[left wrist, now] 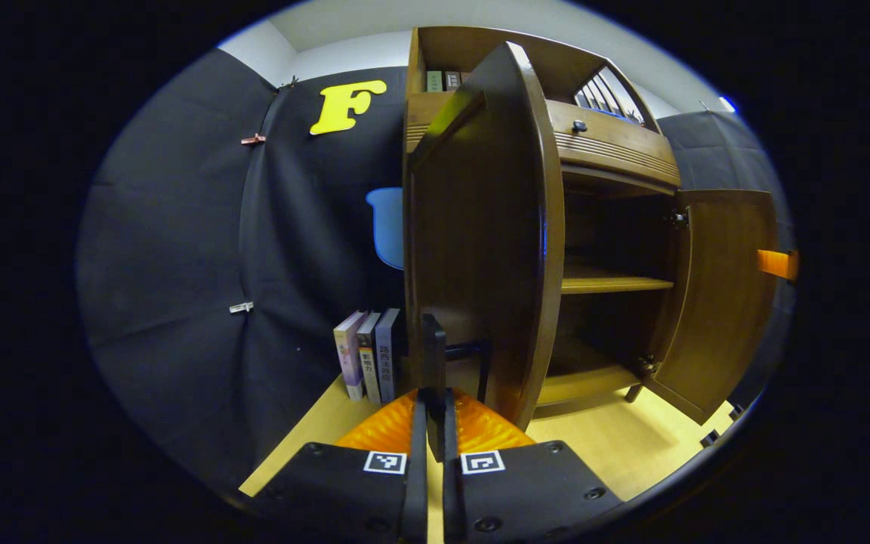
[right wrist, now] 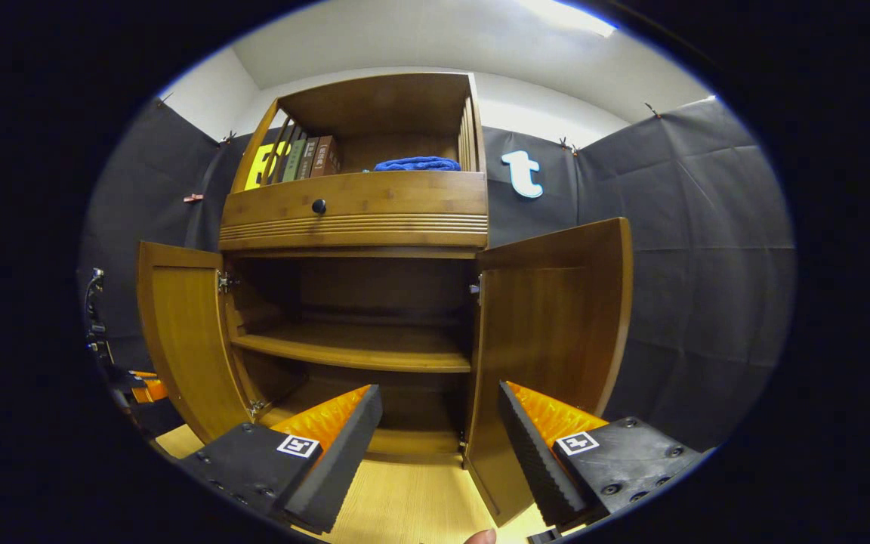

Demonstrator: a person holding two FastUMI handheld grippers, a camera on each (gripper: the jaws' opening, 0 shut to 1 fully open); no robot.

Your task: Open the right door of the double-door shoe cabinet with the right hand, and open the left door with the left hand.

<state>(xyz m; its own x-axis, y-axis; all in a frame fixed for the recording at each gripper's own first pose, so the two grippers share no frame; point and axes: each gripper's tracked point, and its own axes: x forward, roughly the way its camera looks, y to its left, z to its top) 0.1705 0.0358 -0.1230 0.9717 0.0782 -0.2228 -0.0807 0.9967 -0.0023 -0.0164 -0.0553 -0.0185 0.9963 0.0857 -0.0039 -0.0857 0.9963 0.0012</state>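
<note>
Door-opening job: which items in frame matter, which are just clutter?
Job:
- left door, swung open
- right door, swung open
- left gripper, jaws closed on the left door's handle
- right gripper, jaws apart, holding nothing

Clutter:
- books beside the cabinet
- books on the top shelf
- blue cloth
- drawer knob

Brown cabinet [right wrist: 359,204] (blue cloth [right wrist: 416,163])

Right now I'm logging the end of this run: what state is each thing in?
Left door: open wide.
Right door: open wide.
Drawer: shut.
Left gripper: shut on a thin dark handle.
Right gripper: open, holding nothing.
Inner shelf: bare.
Books: upright beside the cabinet.
</note>
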